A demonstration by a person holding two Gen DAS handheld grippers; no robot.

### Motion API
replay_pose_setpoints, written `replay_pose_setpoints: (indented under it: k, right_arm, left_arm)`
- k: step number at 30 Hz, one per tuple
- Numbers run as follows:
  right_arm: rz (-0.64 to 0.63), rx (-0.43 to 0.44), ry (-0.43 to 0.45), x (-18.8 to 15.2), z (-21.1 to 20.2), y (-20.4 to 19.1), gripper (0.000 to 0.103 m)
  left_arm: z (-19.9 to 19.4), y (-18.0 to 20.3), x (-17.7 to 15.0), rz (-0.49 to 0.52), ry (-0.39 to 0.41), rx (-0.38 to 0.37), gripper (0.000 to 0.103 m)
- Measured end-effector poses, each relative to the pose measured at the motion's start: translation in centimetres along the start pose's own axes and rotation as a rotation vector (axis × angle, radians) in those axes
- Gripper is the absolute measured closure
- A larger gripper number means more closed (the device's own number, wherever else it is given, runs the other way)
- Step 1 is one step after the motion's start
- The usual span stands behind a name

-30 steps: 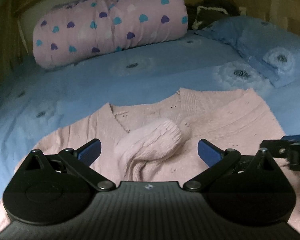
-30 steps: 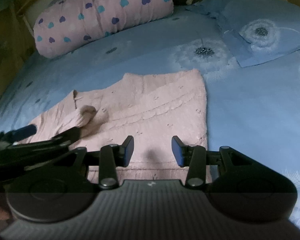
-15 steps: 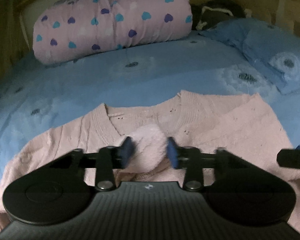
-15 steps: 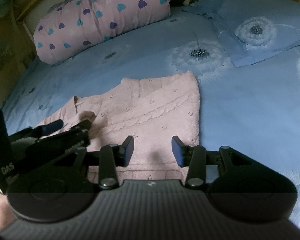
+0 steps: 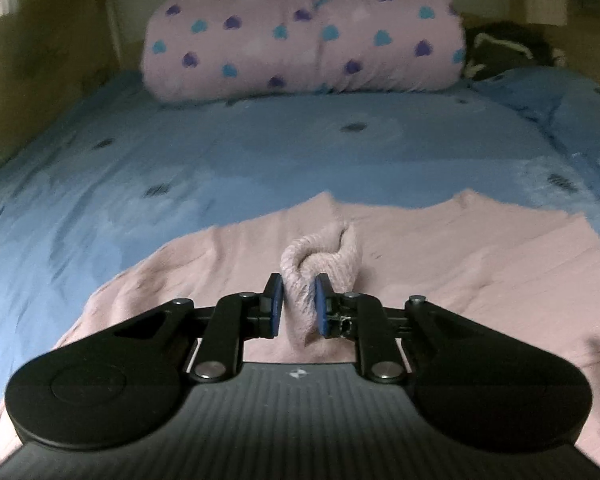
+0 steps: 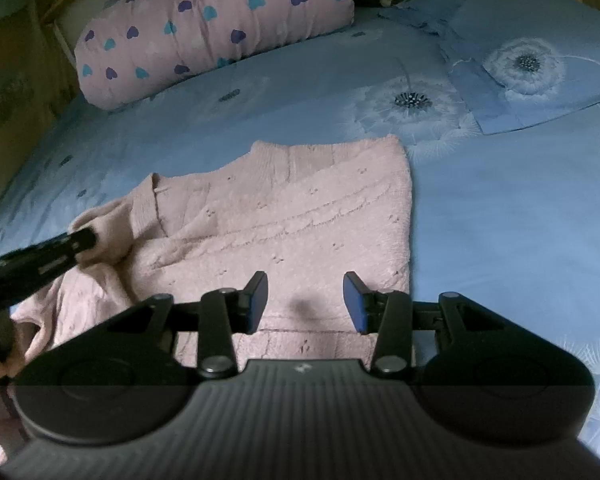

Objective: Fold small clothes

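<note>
A bed [image 6: 500, 232] covered with a blue sheet printed with white dandelion heads fills both views. A pink knitted sweater [image 6: 300, 216] lies flat on the sheet in the lower middle of the right wrist frame, its right edge folded straight. A rolled pink blanket with purple and teal hearts [image 5: 300, 32] rests on the bed at the upper centre of the left wrist frame. A blue pillow in matching dandelion print [image 6: 532, 52] lies at the upper right.

Heart-print bolster [image 5: 304, 32], blue bedsheet [image 5: 260, 152], blue pillow [image 6: 532, 52]
</note>
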State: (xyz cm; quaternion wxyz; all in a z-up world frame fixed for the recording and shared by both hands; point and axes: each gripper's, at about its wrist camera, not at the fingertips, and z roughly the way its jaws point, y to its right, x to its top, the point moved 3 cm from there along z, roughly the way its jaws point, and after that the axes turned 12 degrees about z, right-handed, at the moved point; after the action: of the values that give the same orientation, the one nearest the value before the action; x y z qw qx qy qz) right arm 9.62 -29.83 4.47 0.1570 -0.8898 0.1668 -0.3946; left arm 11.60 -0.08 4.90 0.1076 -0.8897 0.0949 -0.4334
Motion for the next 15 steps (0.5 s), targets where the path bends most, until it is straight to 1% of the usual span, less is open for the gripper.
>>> replay_pose_setpoints:
  k: [2,4,8,9,11,13,15]
  right_arm:
    - [-0.007,-0.004,-0.004,-0.1,0.1,-0.1,0.058]
    - [-0.013,-0.011,-0.007,-0.3,0.2,-0.3,0.058]
    - [-0.032,-0.025,-0.017,-0.6,0.7,-0.5,0.058]
    - [-0.038,-0.029,-0.019,-0.6,0.8,-0.5,0.058]
    - [-0.048,-0.034,-0.021,-0.7,1.1,-0.6,0.058]
    - [-0.056,-0.038,-0.021,-0.7,1.3,-0.6,0.058]
    - [-0.065,-0.038,-0.020,-0.5,1.7,-0.6,0.058]
  left_arm:
    - [0.2,-1.3,-0.9,-0.022,-0.022,0.005,0.082]
    - [0.2,-2.3,-1.9,-0.046,-0.040,-0.005,0.081]
    - [0.3,-3.6,-2.6,-0.075,-0.041,-0.051,0.080]
    - [0.3,-3.7,-2.6,-0.076,-0.034,-0.060,0.076]
    - [0.3,-3.8,-2.5,-0.069,-0.012,-0.069,0.063]
    - [0.3,-3.9,-2.3,-0.066,0.014,-0.081,0.038]
    - [0.4,-4.0,-2.0,-0.072,0.045,-0.100,0.030]
